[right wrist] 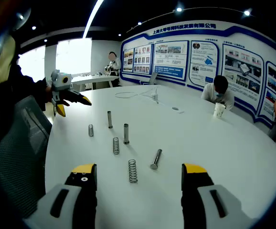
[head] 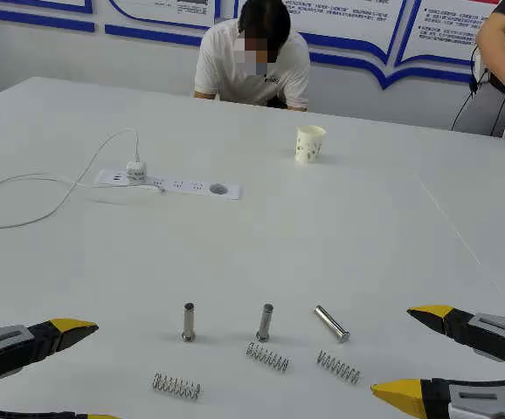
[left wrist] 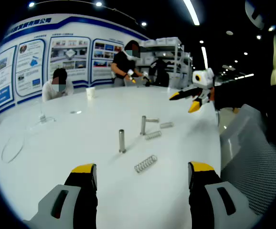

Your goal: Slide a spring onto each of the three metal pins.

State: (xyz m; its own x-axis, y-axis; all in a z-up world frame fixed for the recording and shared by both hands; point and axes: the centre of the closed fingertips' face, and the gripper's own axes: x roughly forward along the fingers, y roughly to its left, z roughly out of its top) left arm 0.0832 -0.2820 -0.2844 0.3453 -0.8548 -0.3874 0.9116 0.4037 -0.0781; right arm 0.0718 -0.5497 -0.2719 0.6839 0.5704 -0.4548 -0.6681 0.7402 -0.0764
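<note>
Low in the head view, three metal pins sit in a row on the white table. The left pin and the middle pin stand upright on their flanged bases, while the right pin lies on its side, angled toward the lower right. Below each pin lies a loose spring, flat on the table and apart from its pin: the left spring, the middle spring and the right spring. None of the springs is on a pin. The left gripper enters at the lower left corner with its yellow-tipped jaws spread wide and nothing between them. It is well apart from the left pin. The right gripper enters at the lower right corner, its jaws also wide apart and empty, near the right spring but not touching it. In the left gripper view the pins and springs lie ahead of the spread jaws, with the other gripper hanging above the table at the right of centre. Higher in the head view, a power strip with a white plug and a looping cable lies at centre left, and a paper cup stands right of centre. A person sits at the far edge at the top.
</note>
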